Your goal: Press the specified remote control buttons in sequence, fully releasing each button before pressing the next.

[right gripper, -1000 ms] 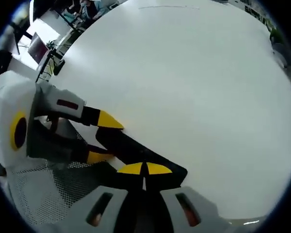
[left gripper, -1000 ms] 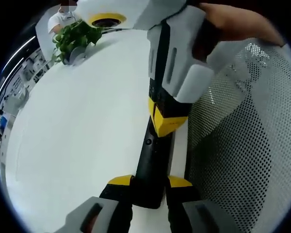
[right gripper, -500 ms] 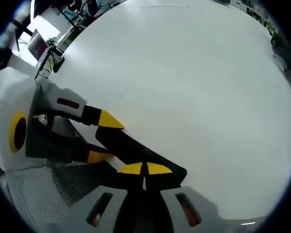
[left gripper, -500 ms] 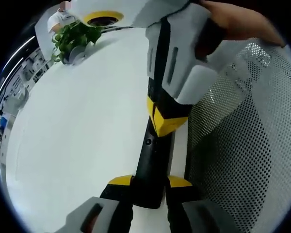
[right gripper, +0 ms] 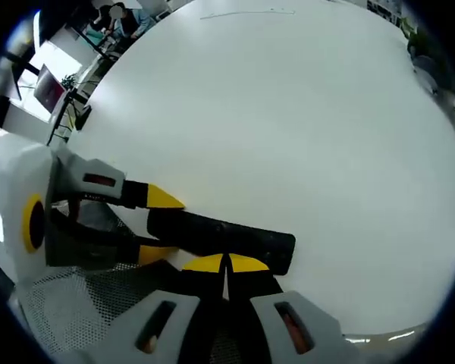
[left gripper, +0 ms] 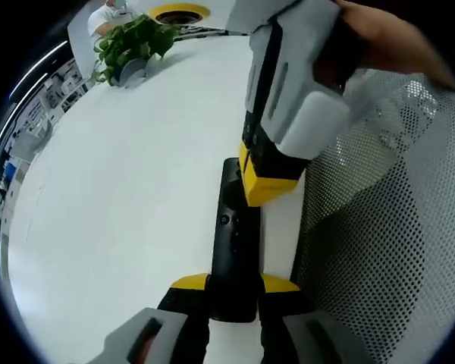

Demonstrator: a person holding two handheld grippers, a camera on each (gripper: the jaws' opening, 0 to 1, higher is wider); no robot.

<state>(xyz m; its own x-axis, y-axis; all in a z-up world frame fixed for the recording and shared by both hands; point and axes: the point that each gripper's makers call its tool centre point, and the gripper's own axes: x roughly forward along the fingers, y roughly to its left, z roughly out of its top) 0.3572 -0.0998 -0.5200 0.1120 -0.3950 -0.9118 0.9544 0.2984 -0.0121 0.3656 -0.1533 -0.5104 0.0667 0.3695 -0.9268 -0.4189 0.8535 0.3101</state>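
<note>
We see a black remote control (left gripper: 233,243) lying flat near one edge of a white table (left gripper: 121,197), with 2 handheld grippers working on it. The left gripper (left gripper: 233,284) has its yellow-tipped jaws clamped on the sides of the remote's near end, which we judge pins the remote against the table so it cannot slide or tip under a press. The right gripper (left gripper: 267,176) comes in from above, jaws shut together with nothing between them, their yellow tips forming 1 blunt point set on the remote's face around mid-length. From these views we cannot tell whether a button is actually depressed.

In the right gripper view the remote (right gripper: 227,236) runs crosswise just beyond the closed right gripper (right gripper: 225,263), and the left gripper (right gripper: 153,224) straddles its far end.

The table edge is just beside the remote, with a perforated mesh chair back (left gripper: 379,250) past it, so room is tight there. The rest of the table lies bare toward a potted plant (left gripper: 129,47) at the far edge, leaving free room for lifting the tip clear.
</note>
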